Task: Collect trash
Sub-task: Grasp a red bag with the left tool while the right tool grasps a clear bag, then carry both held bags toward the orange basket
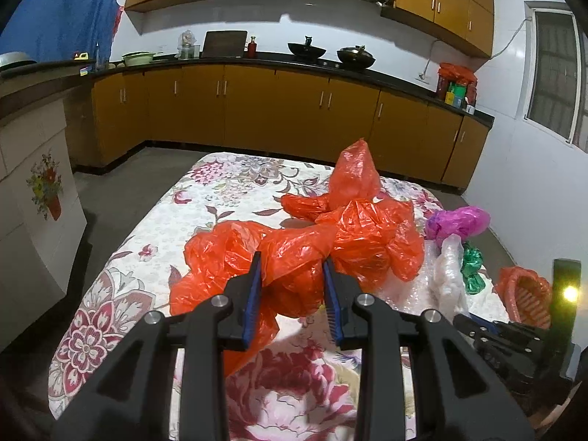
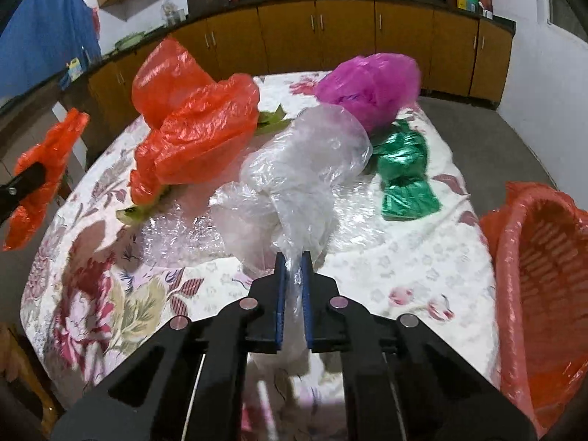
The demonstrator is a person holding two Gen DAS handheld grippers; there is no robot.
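In the left wrist view my left gripper (image 1: 293, 262) grips a crumpled orange plastic bag (image 1: 235, 257) between its jaws, above the floral tablecloth (image 1: 110, 301). A second orange bag (image 1: 364, 220) lies behind it. In the right wrist view my right gripper (image 2: 293, 259) is shut on a clear plastic bag (image 2: 305, 169). Beyond it lie an orange bag (image 2: 194, 128), a magenta bag (image 2: 367, 84) and a green foil wrapper (image 2: 404, 176). The left gripper with its orange bag (image 2: 40, 180) shows at the left edge.
A red basket lined with an orange bag (image 2: 544, 286) stands at the table's right edge, also in the left wrist view (image 1: 525, 294). Bubble wrap (image 2: 176, 228) lies on the table. Wooden kitchen cabinets (image 1: 257, 110) run along the back wall.
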